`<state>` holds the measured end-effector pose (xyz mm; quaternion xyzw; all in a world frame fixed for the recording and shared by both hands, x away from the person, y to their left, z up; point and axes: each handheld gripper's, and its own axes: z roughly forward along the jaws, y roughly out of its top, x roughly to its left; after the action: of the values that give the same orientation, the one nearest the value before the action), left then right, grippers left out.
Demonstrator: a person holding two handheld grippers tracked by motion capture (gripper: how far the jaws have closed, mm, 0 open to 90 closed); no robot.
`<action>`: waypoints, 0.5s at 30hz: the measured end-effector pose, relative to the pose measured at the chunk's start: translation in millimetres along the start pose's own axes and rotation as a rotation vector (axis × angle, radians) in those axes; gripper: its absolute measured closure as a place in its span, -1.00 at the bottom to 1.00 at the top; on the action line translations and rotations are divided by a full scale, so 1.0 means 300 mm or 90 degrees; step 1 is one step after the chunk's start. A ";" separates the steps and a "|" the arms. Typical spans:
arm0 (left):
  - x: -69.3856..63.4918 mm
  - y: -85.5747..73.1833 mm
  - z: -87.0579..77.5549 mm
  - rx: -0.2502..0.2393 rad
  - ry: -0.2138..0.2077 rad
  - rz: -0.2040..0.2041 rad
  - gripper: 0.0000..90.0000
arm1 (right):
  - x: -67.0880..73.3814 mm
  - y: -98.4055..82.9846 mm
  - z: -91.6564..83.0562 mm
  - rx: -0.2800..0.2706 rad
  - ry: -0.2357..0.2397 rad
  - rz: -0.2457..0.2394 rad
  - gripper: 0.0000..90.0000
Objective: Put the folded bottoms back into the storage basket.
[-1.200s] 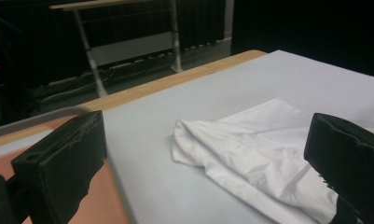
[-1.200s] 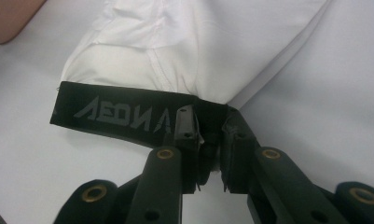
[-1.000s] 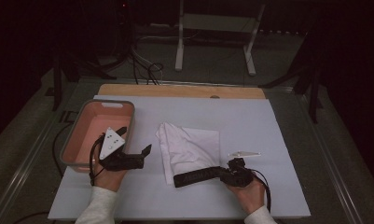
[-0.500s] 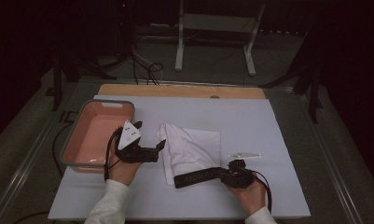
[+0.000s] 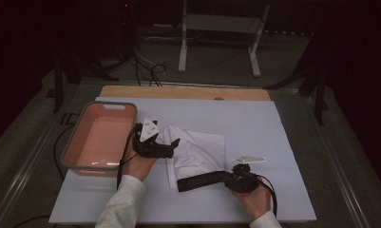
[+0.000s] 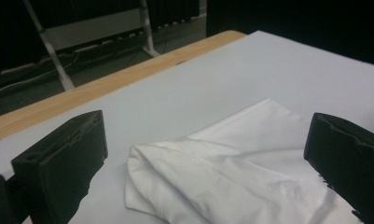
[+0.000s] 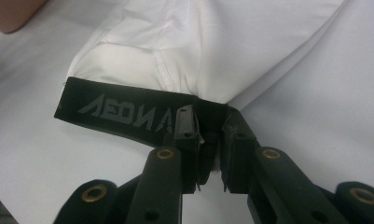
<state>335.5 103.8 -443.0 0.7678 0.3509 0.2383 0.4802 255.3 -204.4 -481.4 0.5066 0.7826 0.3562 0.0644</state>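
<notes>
From the high view we see a white garment (image 5: 197,153) lying crumpled on the white table cover (image 5: 254,118), slightly left of centre, with its black waistband (image 5: 202,181) stretched along the near edge. Our right gripper (image 5: 226,177) lies low at the right end of that band, its jaws clenched on it, the right hand (image 5: 251,199) behind it near the front edge. Our left gripper (image 5: 171,146) sits at the garment's left side, its jaws spread over the white cloth, the left hand (image 5: 139,164) under it. A pink tub (image 5: 100,137) with a grey rim stands just left of that hand. A strip of bare wooden tabletop (image 5: 183,92) shows along the far edge

In the left gripper view we look along two black jaws standing wide apart, released, with the folded corner of the garment (image 6: 231,172) lying between them on the cover (image 6: 212,88); neither pad presses on the cloth. The wooden edge (image 6: 105,84) runs across the far left

In the right gripper view the jaws grasp the black waistband (image 7: 124,114) at its right end, the white cloth (image 7: 212,46) bunching away beyond it. Grey lettering runs along the band, upside down to us; the part we can make out appears to read "NOEV", and we cannot tell the word with certainty
</notes>
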 end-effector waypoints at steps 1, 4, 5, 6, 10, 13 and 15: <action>0.002 -0.001 0.008 0.003 0.000 0.000 -0.99 | 0.000 0.000 0.000 0.000 0.000 0.001 0.75; 0.009 -0.006 0.031 0.011 -0.001 0.001 -0.99 | 0.000 -0.001 -0.001 -0.001 0.000 0.000 0.75; 0.012 -0.008 0.037 0.010 -0.001 -0.002 -0.99 | -0.001 -0.001 -0.001 -0.003 0.000 -0.003 0.75; 0.015 -0.009 0.043 0.011 -0.003 -0.005 -0.99 | -0.001 -0.001 -0.001 -0.004 0.000 -0.002 0.75; 0.024 -0.015 0.063 0.008 -0.013 -0.015 -0.99 | 0.000 -0.001 -0.003 -0.004 0.002 0.001 0.75; 0.030 -0.018 0.076 0.010 -0.015 -0.018 -0.99 | 0.000 -0.001 -0.004 -0.004 0.002 0.002 0.75; 0.035 -0.019 0.083 0.011 -0.017 -0.022 -0.99 | 0.000 -0.001 -0.005 -0.005 0.003 0.002 0.75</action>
<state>358.1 99.4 -458.6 0.7686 0.3600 0.2168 0.4823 254.4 -205.3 -480.5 0.5065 0.7807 0.3603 0.0644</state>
